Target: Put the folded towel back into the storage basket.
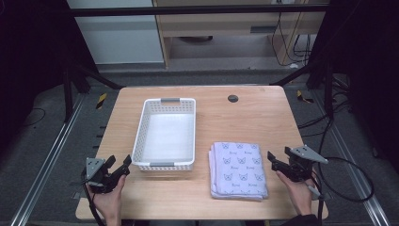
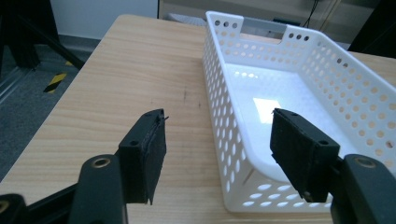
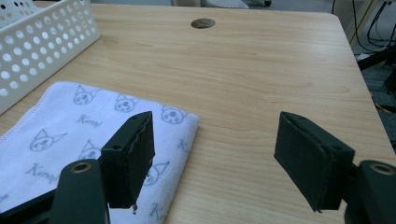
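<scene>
A folded pale lilac towel point(image 1: 239, 169) printed with small cat faces lies on the wooden table point(image 1: 244, 117), right of centre near the front. An empty white perforated basket point(image 1: 165, 134) stands left of it. My right gripper point(image 1: 277, 162) is held just right of the towel, open with nothing between its jaws; in the right gripper view the towel point(image 3: 74, 126) lies under the left jaw. My left gripper point(image 1: 120, 165) hovers at the basket's front left corner, open and empty, and the basket point(image 2: 280, 84) fills the right side of the left gripper view.
A round dark cable hole point(image 1: 233, 98) sits in the table near its far edge. Black frame legs and cables stand on the floor around the table. Bare wood runs left of the basket and right of the towel.
</scene>
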A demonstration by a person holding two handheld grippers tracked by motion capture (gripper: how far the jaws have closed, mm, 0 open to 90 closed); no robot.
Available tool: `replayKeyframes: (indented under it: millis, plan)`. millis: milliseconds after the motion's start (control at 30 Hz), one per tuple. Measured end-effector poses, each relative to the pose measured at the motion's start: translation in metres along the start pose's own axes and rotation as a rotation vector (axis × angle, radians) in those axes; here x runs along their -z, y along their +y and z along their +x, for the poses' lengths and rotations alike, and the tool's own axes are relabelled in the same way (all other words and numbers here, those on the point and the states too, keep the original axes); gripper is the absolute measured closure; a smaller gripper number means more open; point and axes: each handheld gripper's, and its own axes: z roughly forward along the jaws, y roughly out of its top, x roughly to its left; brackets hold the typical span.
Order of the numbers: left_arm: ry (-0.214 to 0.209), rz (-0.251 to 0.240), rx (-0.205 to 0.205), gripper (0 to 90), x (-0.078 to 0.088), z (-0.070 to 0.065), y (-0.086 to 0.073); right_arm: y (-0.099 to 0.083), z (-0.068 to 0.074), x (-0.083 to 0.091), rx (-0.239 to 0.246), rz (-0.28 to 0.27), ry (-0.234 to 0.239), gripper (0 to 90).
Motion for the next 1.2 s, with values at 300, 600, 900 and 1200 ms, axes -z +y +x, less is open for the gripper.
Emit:
replayKeyframes:
  millis: [300,600,900,1200]
  plan:
    - [-0.057,-0.017,-0.037,28.5,0.005,-0.02,0.007,0.001,0.003,0.002,0.042,0.003,-0.011,26.7]
    - [-0.165,-0.013,-0.118,27.8,0.011,-0.06,0.015,0.013,0.01,0.004,0.065,-0.016,0.015,25.8]
    - [-0.258,0.004,-0.15,29.2,0.008,-0.094,0.015,0.024,0.017,0.003,0.068,-0.029,0.053,25.9]
    - [-0.295,0.008,-0.202,29.7,0.007,-0.121,0.016,0.034,0.02,0.006,0.06,-0.048,0.071,26.2]
